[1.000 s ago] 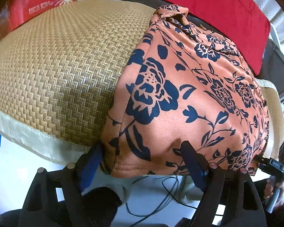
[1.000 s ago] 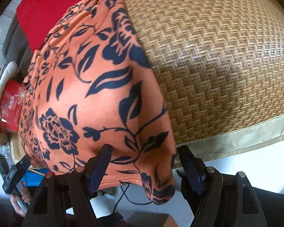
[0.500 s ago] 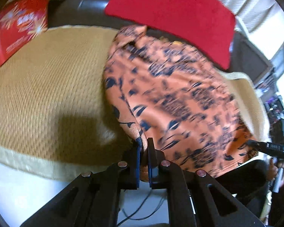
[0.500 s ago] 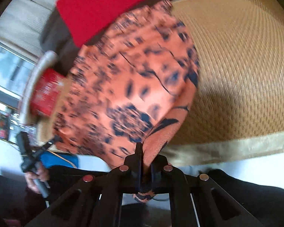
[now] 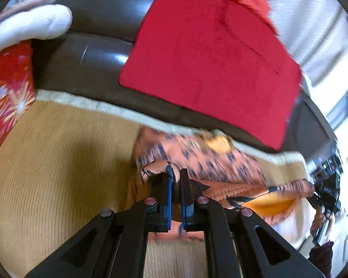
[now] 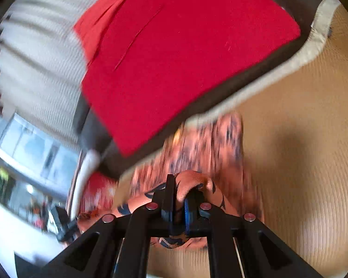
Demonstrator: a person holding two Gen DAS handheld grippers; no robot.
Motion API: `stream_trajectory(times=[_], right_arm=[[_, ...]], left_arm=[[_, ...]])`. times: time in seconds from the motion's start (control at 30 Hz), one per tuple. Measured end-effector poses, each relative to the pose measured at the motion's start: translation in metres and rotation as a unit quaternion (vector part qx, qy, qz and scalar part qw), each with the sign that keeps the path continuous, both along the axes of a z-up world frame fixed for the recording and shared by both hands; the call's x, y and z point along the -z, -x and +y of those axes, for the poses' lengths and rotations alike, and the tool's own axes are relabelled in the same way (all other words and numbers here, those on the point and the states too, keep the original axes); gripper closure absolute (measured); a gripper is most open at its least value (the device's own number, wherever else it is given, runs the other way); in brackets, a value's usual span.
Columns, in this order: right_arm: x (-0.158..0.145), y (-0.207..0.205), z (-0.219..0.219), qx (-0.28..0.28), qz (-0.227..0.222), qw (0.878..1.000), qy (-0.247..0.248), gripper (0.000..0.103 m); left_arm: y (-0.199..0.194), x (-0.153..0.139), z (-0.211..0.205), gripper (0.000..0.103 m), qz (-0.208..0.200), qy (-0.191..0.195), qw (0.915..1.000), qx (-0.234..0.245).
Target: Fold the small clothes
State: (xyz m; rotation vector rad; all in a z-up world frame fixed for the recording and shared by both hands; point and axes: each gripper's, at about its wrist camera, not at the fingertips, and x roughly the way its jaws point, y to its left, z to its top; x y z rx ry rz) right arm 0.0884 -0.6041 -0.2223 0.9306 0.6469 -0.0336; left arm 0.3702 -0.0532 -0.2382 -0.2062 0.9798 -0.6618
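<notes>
An orange garment with dark blue flowers (image 5: 211, 159) lies on a woven straw mat (image 5: 58, 162), its far part blurred. My left gripper (image 5: 176, 173) is shut on one corner of its hem and holds it lifted over the garment. The hem stretches rightwards to my right gripper, seen at the right edge of the left wrist view (image 5: 324, 192). In the right wrist view my right gripper (image 6: 179, 185) is shut on the other hem corner, above the garment (image 6: 208, 143). The left gripper shows there at lower left (image 6: 62, 224).
A red cloth (image 5: 211, 53) hangs over the dark sofa back (image 5: 85, 53) behind the mat. A red box (image 5: 4, 92) stands at the mat's left end, with a white soft thing (image 5: 27, 27) above it. The mat's pale border (image 6: 290, 69) runs along the sofa back.
Both grippers closed on the garment's near hem corners, then lifted and carried the hem forward over the garment toward the sofa back. The views now point higher.
</notes>
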Motion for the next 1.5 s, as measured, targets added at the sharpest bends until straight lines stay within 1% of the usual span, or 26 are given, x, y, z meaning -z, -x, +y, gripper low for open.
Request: stream_trajectory(times=[0.1, 0.2, 0.27, 0.33, 0.4, 0.43, 0.47, 0.5, 0.53, 0.57, 0.63, 0.7, 0.77, 0.83, 0.9, 0.97, 1.0, 1.03, 1.07, 1.1, 1.13, 1.2, 1.27, 1.37, 1.43, 1.5], right_arm=[[0.033, -0.066, -0.044, 0.040, 0.008, 0.999, -0.037, 0.093], [0.089, -0.107, -0.070, 0.086, 0.023, 0.990, -0.109, 0.091], [0.123, -0.119, -0.078, 0.108, 0.046, 0.982, -0.146, 0.091], [0.134, -0.115, -0.078, 0.111, 0.035, 0.982, -0.149, 0.091], [0.123, -0.108, -0.076, 0.117, 0.020, 0.986, -0.120, 0.088], [0.114, -0.102, -0.076, 0.128, 0.016, 0.987, -0.098, 0.085], [0.101, -0.094, -0.077, 0.148, 0.004, 0.986, -0.071, 0.078], [0.090, -0.086, -0.078, 0.164, -0.012, 0.985, -0.061, 0.060], [0.079, -0.075, -0.077, 0.178, -0.033, 0.982, -0.058, 0.043], [0.069, -0.066, -0.071, 0.193, -0.049, 0.979, -0.046, 0.021], [0.048, -0.059, -0.050, 0.184, -0.058, 0.981, 0.001, 0.021], [0.033, -0.070, -0.017, 0.126, -0.052, 0.990, 0.030, 0.022], [0.028, -0.096, 0.028, 0.059, -0.032, 0.996, 0.061, 0.026], [0.028, -0.123, 0.071, 0.002, -0.004, 0.994, 0.108, 0.038], [0.038, -0.151, 0.115, -0.054, 0.033, 0.985, 0.163, 0.064], [0.057, -0.173, 0.139, -0.083, 0.065, 0.978, 0.180, 0.064], [0.070, -0.182, 0.146, -0.092, 0.094, 0.973, 0.190, 0.065], [0.087, -0.191, 0.150, -0.098, 0.126, 0.966, 0.202, 0.065], [0.097, -0.190, 0.149, -0.097, 0.124, 0.968, 0.197, 0.064], [0.098, -0.185, 0.146, -0.089, 0.101, 0.973, 0.190, 0.064], [0.097, -0.184, 0.145, -0.092, 0.105, 0.973, 0.184, 0.064], [0.098, -0.182, 0.142, -0.088, 0.115, 0.975, 0.169, 0.064], [0.112, -0.194, 0.131, -0.085, 0.112, 0.976, 0.169, 0.064], [0.114, -0.179, 0.127, -0.082, 0.104, 0.973, 0.186, 0.064], [0.108, -0.163, 0.130, -0.077, 0.081, 0.974, 0.195, 0.064], [0.105, -0.157, 0.138, -0.074, 0.070, 0.977, 0.189, 0.056]], left_arm=[[-0.063, 0.038, -0.032, 0.093, 0.017, -0.016, 0.9993, -0.028], [-0.103, 0.088, -0.050, 0.090, 0.070, -0.029, 0.9955, -0.056], [-0.111, 0.106, -0.049, 0.089, 0.090, -0.009, 0.9932, -0.072], [-0.107, 0.104, -0.039, 0.084, 0.077, 0.022, 0.9936, -0.080], [-0.097, 0.085, -0.027, 0.056, 0.016, 0.023, 0.9936, -0.109], [-0.093, 0.076, -0.020, 0.032, -0.011, 0.016, 0.9901, -0.139], [-0.087, 0.067, -0.011, 0.029, -0.035, 0.017, 0.9838, -0.175], [-0.081, 0.058, -0.005, 0.029, -0.045, 0.019, 0.9787, -0.199], [-0.074, 0.050, -0.004, 0.029, -0.047, 0.012, 0.9779, -0.203], [-0.061, 0.040, -0.009, 0.028, -0.061, 0.001, 0.9791, -0.194], [-0.030, 0.027, -0.027, 0.028, -0.104, -0.018, 0.9794, -0.172], [0.001, 0.020, -0.054, 0.028, -0.140, -0.041, 0.9815, -0.124], [0.024, 0.028, -0.089, 0.026, -0.153, -0.081, 0.9821, -0.073], [0.035, 0.049, -0.119, 0.026, -0.149, -0.129, 0.9793, -0.044], [0.033, 0.079, -0.139, 0.026, -0.110, -0.177, 0.9777, -0.029], [0.026, 0.107, -0.146, 0.026, -0.069, -0.212, 0.9740, -0.037], [0.026, 0.118, -0.148, 0.026, -0.063, -0.227, 0.9708, -0.042], [0.030, 0.120, -0.151, 0.023, -0.080, -0.237, 0.9672, -0.045], [0.034, 0.121, -0.155, 0.017, -0.088, -0.245, 0.9646, -0.044], [0.038, 0.125, -0.159, 0.012, -0.091, -0.255, 0.9618, -0.042], [0.042, 0.129, -0.163, 0.010, -0.099, -0.264, 0.9585, -0.042], [0.051, 0.133, -0.164, 0.010, -0.119, -0.267, 0.9550, -0.052], [0.053, 0.131, -0.159, 0.010, -0.102, -0.255, 0.9602, -0.050], [0.054, 0.116, -0.133, 0.010, -0.084, -0.215, 0.9717, -0.050], [0.063, 0.103, -0.113, 0.010, -0.090, -0.198, 0.9732, -0.076], [0.080, 0.089, -0.091, 0.010, -0.103, -0.178, 0.9731, -0.104]])
